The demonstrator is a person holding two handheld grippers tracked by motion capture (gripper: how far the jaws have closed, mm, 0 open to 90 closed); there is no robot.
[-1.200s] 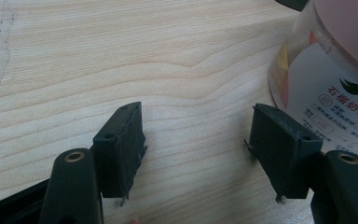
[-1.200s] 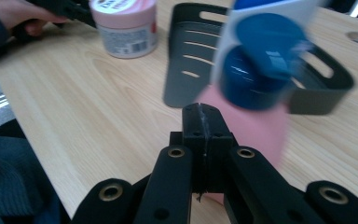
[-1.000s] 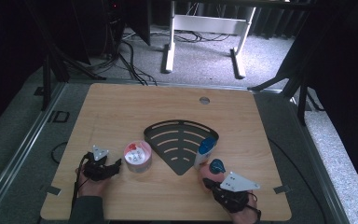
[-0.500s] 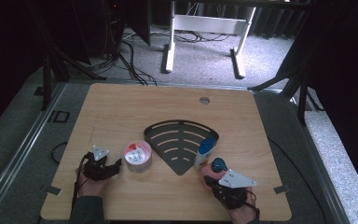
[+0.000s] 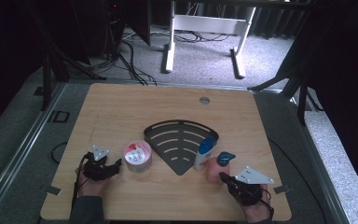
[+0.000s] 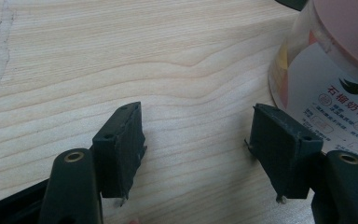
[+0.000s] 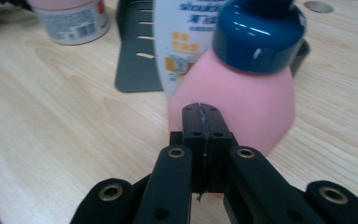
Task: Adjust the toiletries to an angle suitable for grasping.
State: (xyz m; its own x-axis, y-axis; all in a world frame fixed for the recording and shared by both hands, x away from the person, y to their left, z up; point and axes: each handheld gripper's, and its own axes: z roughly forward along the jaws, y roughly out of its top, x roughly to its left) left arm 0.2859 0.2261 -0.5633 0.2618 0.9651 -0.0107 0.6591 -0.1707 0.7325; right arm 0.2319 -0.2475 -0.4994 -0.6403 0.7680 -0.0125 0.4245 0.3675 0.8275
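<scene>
A pink bottle (image 5: 214, 170) with a dark blue cap stands near the table's front right; the right gripper view shows the same pink bottle (image 7: 247, 98) close up. My right gripper (image 5: 223, 177) is shut with nothing between its jaws. In its own view the right gripper (image 7: 200, 108) sits just in front of the bottle's base; I cannot tell whether they touch. A white bottle (image 5: 204, 154) with a blue cap stands beside it. My left gripper (image 5: 117, 164) stands open and empty on the table just left of a pink-lidded jar (image 5: 137, 157). In its own view the left gripper (image 6: 196, 112) has the jar (image 6: 331, 88) to its right.
A black fan-shaped slotted rack (image 5: 181, 142) lies flat in the middle of the wooden table (image 5: 121, 112). A round cable hole (image 5: 204, 100) sits near the far edge. Beyond the table stand a white frame and cables on the floor.
My right gripper has shifted a little to the right, still shut and close to the pink bottle. The left gripper and all the objects have stayed where they were.
</scene>
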